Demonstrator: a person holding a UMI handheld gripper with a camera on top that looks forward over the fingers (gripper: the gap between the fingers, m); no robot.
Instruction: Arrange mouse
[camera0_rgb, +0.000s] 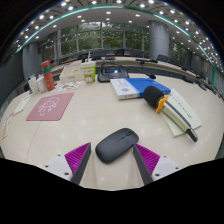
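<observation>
Gripper view shows the gripper (112, 163) with its jaws spread wide, the 2 magenta pads (76, 155) flanking but apparently not pressing the dark grey, smooth-shelled oval computer mouse (117, 144), which rests on the pale beige table (85, 128) between the fingertips, tilted toward 2 o'clock. It looks light, rigid and slick, so the best hold is probably across its narrow flanks at mid-length. At 10 o'clock lies a flat pink rectangular mat (50, 106). At 1 o'clock sit a blue-covered book (134, 87) and an orange-and-black handled tool (154, 97).
</observation>
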